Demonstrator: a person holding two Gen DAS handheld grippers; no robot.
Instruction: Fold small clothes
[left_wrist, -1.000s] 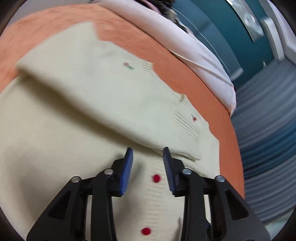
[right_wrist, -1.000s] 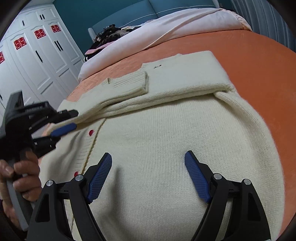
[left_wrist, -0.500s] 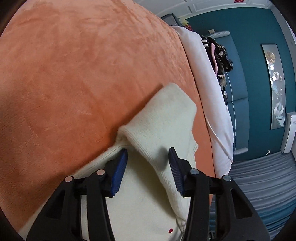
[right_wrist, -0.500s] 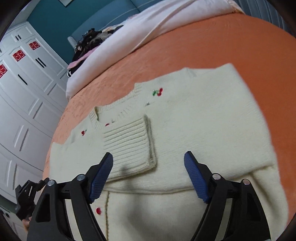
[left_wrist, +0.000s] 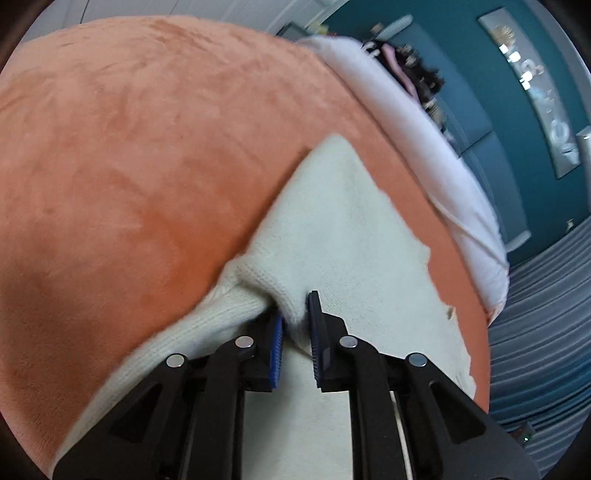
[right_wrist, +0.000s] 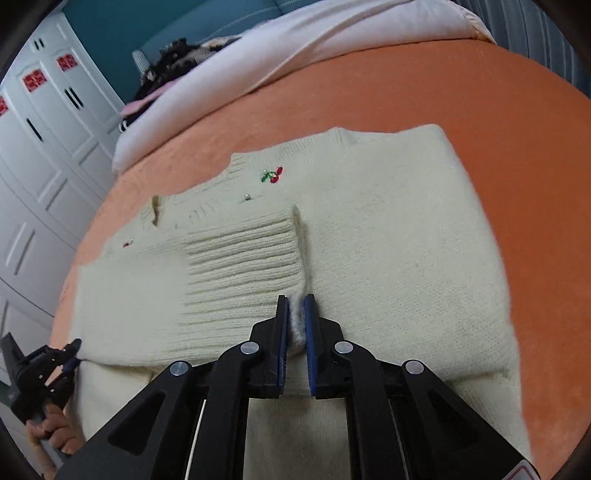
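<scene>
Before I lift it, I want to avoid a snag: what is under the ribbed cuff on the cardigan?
Under the ribbed cuff lies the cardigan front, near its cherry embroidery. The orange blanket is beneath everything. Whatever sits directly under the cuff, buttons included, is covered.

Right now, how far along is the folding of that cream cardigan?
Partly done. One sleeve already lies folded across the chest of the cream cardigan, which is spread on the orange blanket. In hand: both tongs are closing on pinches of knit, the right tongs by the ribbed cuff, the left tongs at the side edge. Left: folding the body over, which hasn't happened.
</scene>
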